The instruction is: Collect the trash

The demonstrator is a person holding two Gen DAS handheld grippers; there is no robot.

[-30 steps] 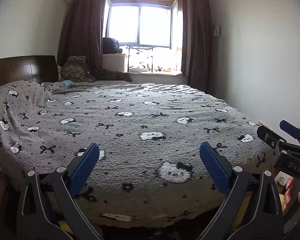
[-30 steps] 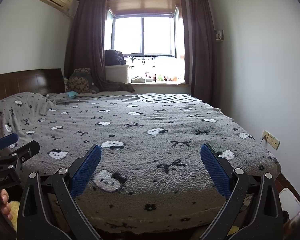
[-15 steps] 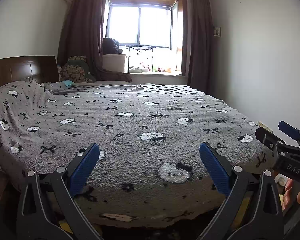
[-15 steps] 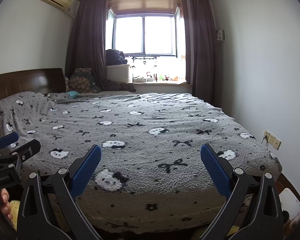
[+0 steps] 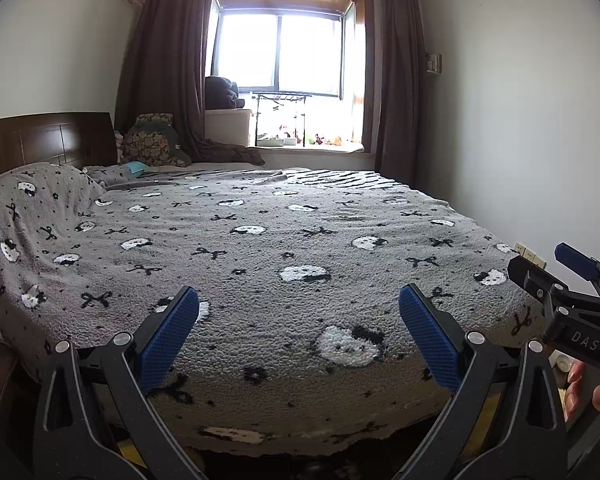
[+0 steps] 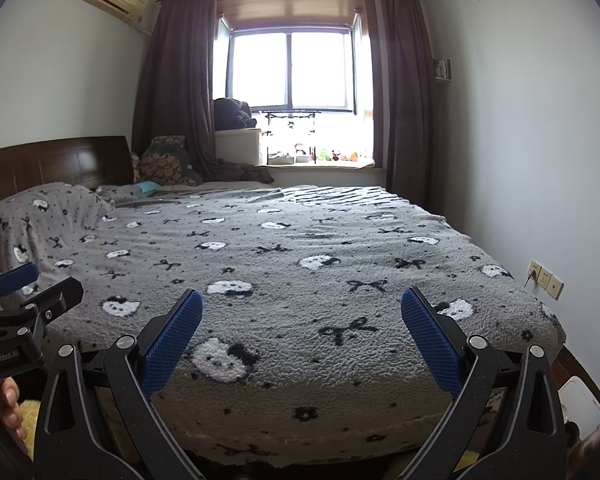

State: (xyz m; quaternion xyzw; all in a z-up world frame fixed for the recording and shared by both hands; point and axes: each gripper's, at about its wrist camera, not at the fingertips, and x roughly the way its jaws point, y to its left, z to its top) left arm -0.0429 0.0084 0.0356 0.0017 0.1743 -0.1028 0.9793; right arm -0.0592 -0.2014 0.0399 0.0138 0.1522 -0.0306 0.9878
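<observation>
No trash shows clearly in either view. My left gripper (image 5: 298, 312) is open and empty, held at the foot of a bed covered by a grey blanket (image 5: 284, 240) with black bows and white cat faces. My right gripper (image 6: 300, 316) is also open and empty, beside the left one and facing the same blanket (image 6: 300, 248). The right gripper shows at the right edge of the left wrist view (image 5: 572, 280). The left gripper shows at the left edge of the right wrist view (image 6: 24, 296).
A dark wooden headboard (image 6: 52, 164) stands at the left. A window (image 6: 292, 72) with brown curtains, a sill with small figures and a white box lies behind the bed. Wall sockets (image 6: 546, 280) sit low on the right wall. A white object (image 6: 580, 396) lies on the floor at the bed's right corner.
Both grippers have tilted up slightly, so the bed sits a little lower in both views. Jaws stay open.
</observation>
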